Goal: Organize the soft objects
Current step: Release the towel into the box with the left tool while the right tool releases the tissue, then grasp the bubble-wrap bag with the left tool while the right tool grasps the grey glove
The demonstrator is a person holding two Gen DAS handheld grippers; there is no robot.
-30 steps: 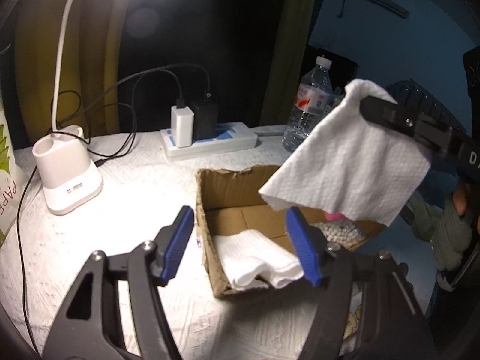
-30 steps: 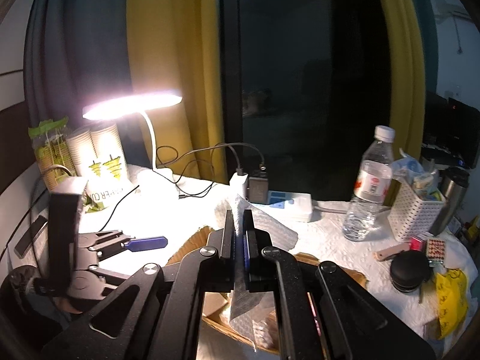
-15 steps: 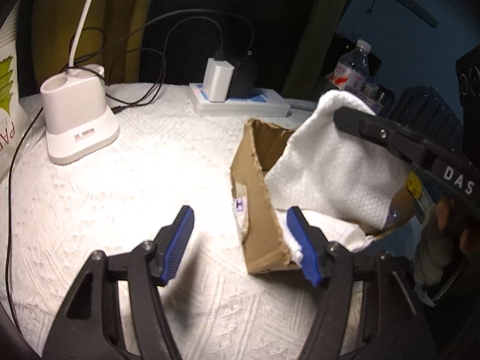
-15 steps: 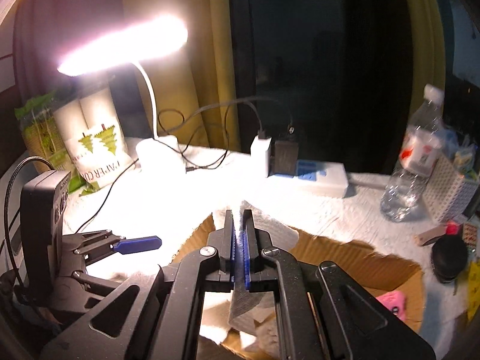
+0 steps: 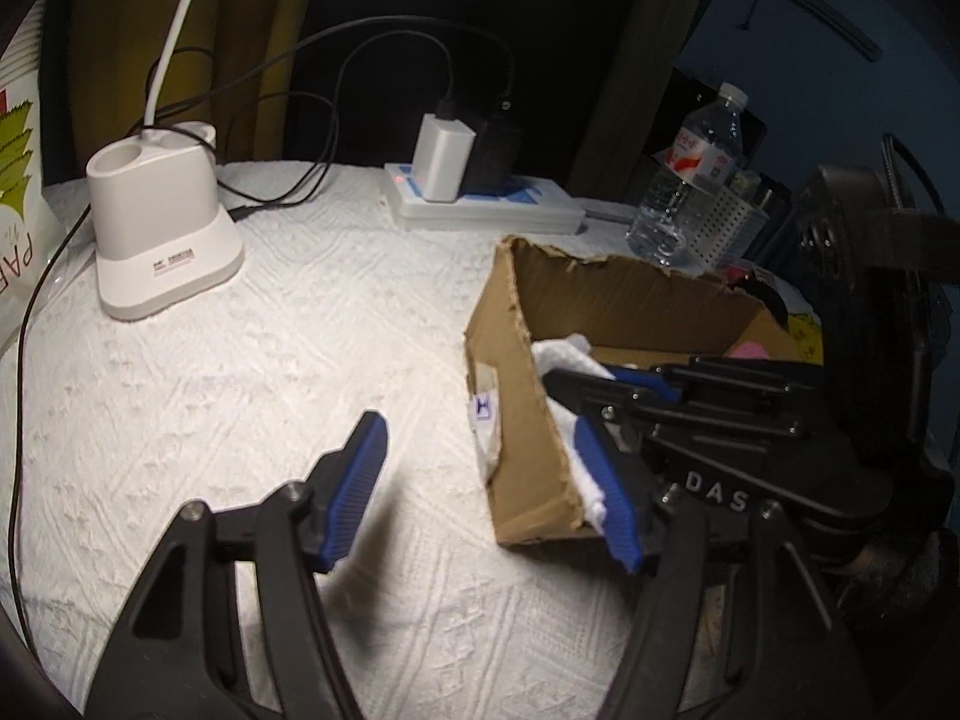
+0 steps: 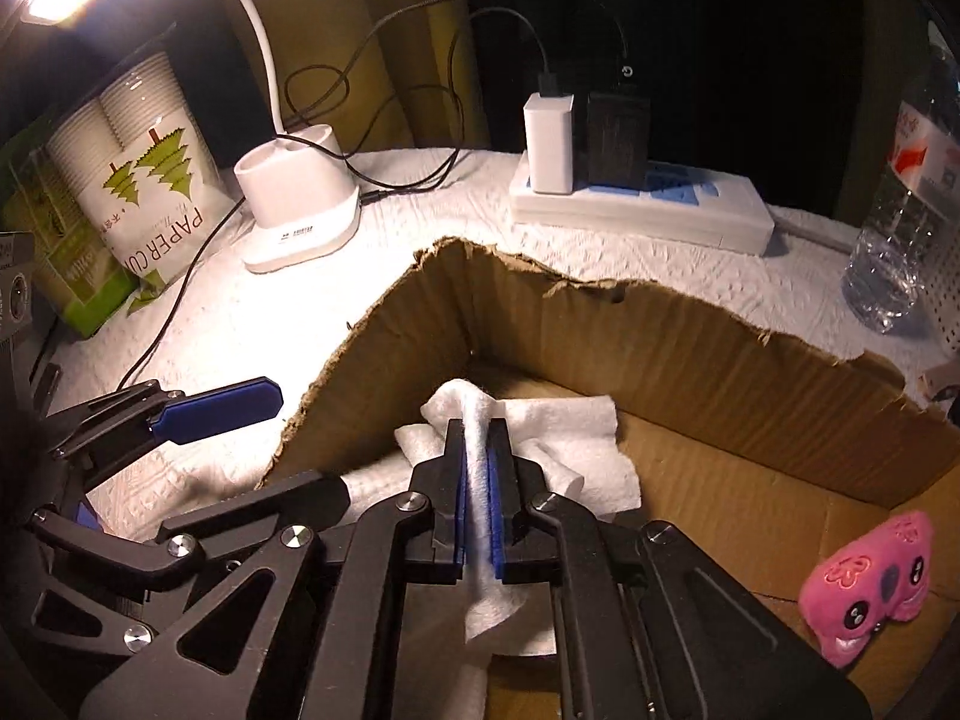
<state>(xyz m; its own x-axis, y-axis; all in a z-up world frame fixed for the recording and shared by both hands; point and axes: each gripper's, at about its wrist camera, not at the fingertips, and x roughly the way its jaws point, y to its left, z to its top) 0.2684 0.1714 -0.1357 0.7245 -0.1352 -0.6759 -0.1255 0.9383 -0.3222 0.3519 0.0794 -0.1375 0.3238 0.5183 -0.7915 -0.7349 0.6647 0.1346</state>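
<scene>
White tissue [image 6: 480, 516] pinched in a narrow fold between the right gripper [image 6: 478, 501] jaws, which have just been easing apart a little, blue pads still against the fold. Front end draped over more folded tissue on the floor of the cardboard box [image 6: 660, 330], in its near-left corner; tail hanging back under the gripper. Pink plush [image 6: 870, 582] with black eyes at 4 o'clock in the same box, well apart from the tissue.

Left gripper [image 5: 486, 492] outside the box at 9 o'clock of the tissue, jaws standing wide and holding nothing: one pad over bare table [image 5: 240, 396], the other just beside the box's near corner. Small white label [image 5: 482, 407] with a blue mark on the box's outer wall, unreadable. "DAS" in white letters on the right gripper's body in the left wrist view.

Beyond the box at 12 o'clock, a white power strip [image 6: 642, 210] with a white charger [image 6: 549, 141] and a black one plugged in. At 10 o'clock, a white lamp base [image 6: 297, 210] with small illegible print, lamp lit above. Farther toward 9 o'clock, a sleeve of cups [image 6: 144, 174] printed with green trees and "PAPER CU". At 2 o'clock, a water bottle [image 6: 906, 192] with a red-and-white label, writing too blurred to read.
</scene>
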